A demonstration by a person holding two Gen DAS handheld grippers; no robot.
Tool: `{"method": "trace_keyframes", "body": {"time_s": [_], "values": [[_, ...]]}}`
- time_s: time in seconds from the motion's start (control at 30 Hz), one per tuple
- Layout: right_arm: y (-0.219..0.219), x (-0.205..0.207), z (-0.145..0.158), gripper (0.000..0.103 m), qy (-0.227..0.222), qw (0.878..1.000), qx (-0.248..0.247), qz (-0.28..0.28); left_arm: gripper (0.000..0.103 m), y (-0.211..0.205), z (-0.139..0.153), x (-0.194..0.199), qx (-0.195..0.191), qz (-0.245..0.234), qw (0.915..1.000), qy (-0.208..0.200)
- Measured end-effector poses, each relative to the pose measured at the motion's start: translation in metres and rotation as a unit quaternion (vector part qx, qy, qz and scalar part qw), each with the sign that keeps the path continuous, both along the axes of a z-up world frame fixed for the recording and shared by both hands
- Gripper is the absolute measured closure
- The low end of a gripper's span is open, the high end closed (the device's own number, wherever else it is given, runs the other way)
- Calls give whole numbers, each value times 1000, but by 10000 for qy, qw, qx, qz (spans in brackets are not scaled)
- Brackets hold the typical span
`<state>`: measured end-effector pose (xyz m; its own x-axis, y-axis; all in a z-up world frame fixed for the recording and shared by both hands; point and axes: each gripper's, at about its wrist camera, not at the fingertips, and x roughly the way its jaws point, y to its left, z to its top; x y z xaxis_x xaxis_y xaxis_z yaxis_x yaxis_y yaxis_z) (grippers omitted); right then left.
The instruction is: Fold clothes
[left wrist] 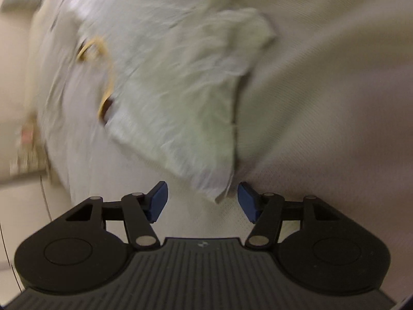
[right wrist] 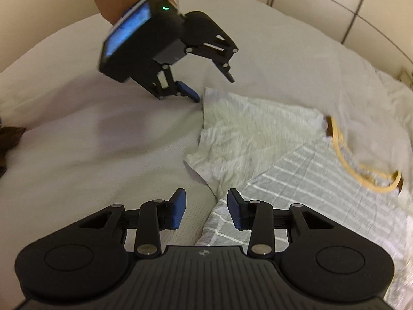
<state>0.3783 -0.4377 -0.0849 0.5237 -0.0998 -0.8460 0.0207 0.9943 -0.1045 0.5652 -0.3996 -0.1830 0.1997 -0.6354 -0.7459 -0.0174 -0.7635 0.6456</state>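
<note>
A bed covered in a pale sheet fills the scene, with tiled wall seen at the far right, and a striped shirt with a yellow neckband is spread on it, its sleeve turned out to the left. The left gripper is held wide apart at the sleeve's far tip, the cuff corner lying just ahead between its fingers, and is judged the nearer to that tip. The right gripper is held moderately apart, empty, over the near shirt edge below the sleeve.
</note>
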Motion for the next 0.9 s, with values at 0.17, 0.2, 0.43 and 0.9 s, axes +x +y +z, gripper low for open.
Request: {"method": "trace_keyframes", "body": {"time_s": [0.17,0.2,0.43,0.9], "values": [[8,10,-18,64,32,9999,-36,-119,72,-2,-9,10,-209,-594,9980,-64],[12,13,-21,64,19,9999,-115,-84,76,-2,-9,10,-276,-684,9973,-42],[38,33,-37,64,-285,9944,-979,275,100,-16,5,6,-422,-417,9969,525],[28,51,-54,103,-658,9919,-1074,135,99,-17,26,5,-388,110,9956,840]]}}
